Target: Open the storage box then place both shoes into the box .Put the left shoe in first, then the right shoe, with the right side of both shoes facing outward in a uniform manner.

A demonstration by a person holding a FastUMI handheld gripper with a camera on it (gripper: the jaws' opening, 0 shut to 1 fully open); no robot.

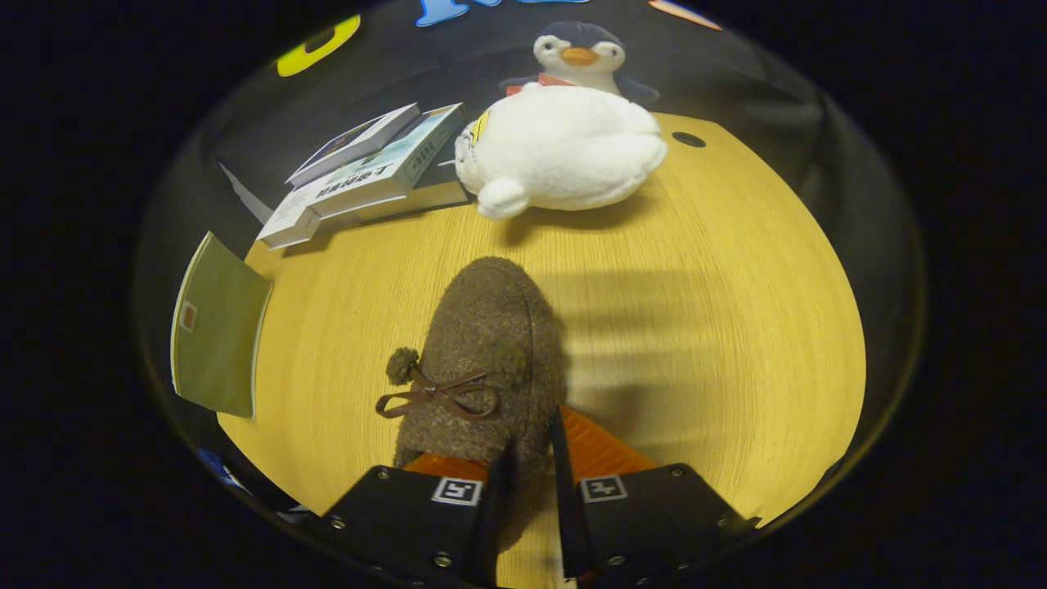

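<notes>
Stretching away beneath everything is the yellow wood-grain tabletop (pixel 695 327), and no storage box is appearing on the part of it in view, so whether the box is already open cannot be told. Sitting at the far edge is a plush penguin (pixel 564 139), with a stack of books (pixel 368 176) leaning beside it and a green booklet (pixel 217 327) lying nearer, off to one side. Hanging just ahead of the fingers is a brown fuzzy shoe (pixel 491 360) with a bow and pompom, toe pointing away; the gripper (pixel 527 466) is clamping its heel end between both fingers. Judging from this, one shoe is being carried and placing is still pending; which shoe it is cannot be told
</notes>
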